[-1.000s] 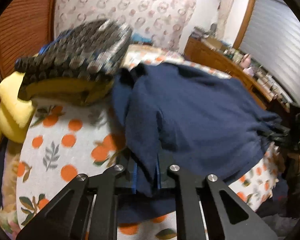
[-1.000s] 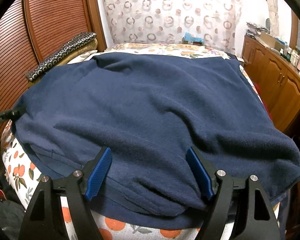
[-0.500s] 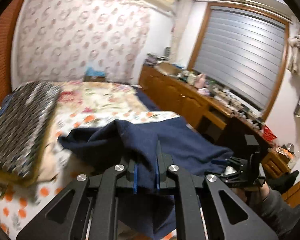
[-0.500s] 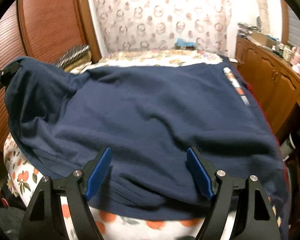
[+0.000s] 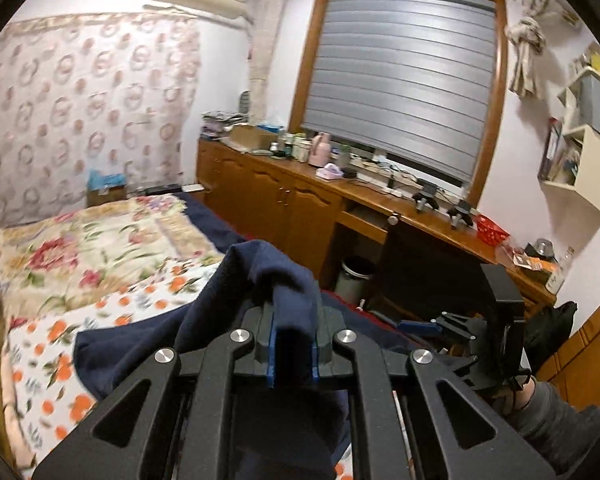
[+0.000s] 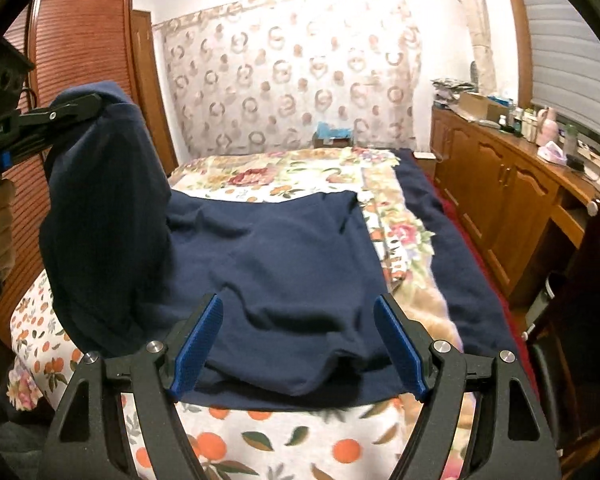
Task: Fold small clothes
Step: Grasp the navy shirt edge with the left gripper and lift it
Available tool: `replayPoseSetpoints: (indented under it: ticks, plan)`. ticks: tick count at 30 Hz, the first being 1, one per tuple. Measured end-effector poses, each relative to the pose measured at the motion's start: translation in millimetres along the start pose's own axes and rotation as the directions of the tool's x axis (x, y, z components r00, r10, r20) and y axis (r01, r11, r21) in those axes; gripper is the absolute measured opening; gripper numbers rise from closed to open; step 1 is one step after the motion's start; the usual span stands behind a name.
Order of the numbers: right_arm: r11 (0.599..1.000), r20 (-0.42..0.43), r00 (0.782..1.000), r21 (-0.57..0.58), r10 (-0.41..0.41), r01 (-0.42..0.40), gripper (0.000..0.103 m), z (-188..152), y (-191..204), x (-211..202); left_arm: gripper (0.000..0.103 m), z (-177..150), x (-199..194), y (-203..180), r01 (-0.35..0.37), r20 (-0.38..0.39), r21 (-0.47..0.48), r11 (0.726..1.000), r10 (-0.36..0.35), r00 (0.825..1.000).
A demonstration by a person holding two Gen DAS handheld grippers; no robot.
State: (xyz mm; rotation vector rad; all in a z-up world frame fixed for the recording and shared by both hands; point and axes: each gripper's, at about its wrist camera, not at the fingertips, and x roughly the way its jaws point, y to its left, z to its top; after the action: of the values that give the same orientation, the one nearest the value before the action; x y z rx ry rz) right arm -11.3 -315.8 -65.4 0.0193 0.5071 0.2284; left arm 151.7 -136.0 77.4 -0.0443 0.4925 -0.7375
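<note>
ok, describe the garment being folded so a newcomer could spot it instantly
Find the bed with the orange-print sheet. The navy fleece garment lies across its near end, one side pinched up by the left gripper. It is plain and lifted, unlike the flat dark blanket along the bed's right edge.

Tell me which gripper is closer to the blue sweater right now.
Left. The left gripper is clamped on the sweater, lifting its edge; the right gripper hovers open above the near hem.
</note>
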Motion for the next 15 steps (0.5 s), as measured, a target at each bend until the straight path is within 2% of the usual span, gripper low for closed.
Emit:
replayPoseSetpoints:
  ticks: [3, 4, 6, 7, 8, 9, 11, 13, 15]
  plan:
    - [1.0, 0.003, 1.0, 0.02, -0.003, 0.003, 0.079, -5, -7, -2, 0.012, 1, 15, -2, 0.002, -0.031, -0.015, 1.0, -0.003, 1.0]
    - [1.0, 0.001, 1.0, 0.023, -0.002, 0.002, 0.079, -6, -6, 2, 0.016, -1, 22, 0, 0.012, -0.06, -0.029, 1.0, -0.013, 0.998]
    - [0.999, -0.006, 1.0, 0.034, -0.001, 0.001, 0.079, -9, -7, 5, 0.029, -8, 33, 5, 0.015, -0.116, -0.034, 0.999, -0.018, 0.993]
    - [0.999, -0.011, 1.0, 0.037, 0.002, -0.002, 0.079, -10, -7, 7, 0.041, -12, 35, 7, 0.001, -0.128, -0.029, 1.0, -0.005, 0.992]
    - [0.999, -0.015, 1.0, 0.038, 0.003, -0.002, 0.079, -9, -6, 9, 0.048, -16, 36, 8, -0.019, -0.128, -0.018, 1.0, 0.016, 0.992]
    - [0.999, -0.019, 1.0, 0.037, 0.001, 0.0, 0.079, -10, -5, 10, 0.05, -18, 37, 7, -0.031, -0.129, -0.007, 1.0, 0.029, 0.991]
    - [0.999, -0.022, 1.0, 0.034, 0.0, 0.0, 0.079, -2, -6, 8, 0.064, -25, 34, 11, -0.048, -0.145, -0.002, 0.999, 0.047, 0.988]
    - [1.0, -0.024, 1.0, 0.031, 0.002, -0.001, 0.079, 2, -6, 7, 0.074, -30, 28, 17, -0.074, -0.137, -0.004, 0.997, 0.073, 0.988]
    - [1.0, -0.022, 1.0, 0.028, 0.008, -0.007, 0.079, 6, -4, 9, 0.079, -35, 20, 24, -0.104, -0.128, -0.005, 0.995, 0.102, 0.986]
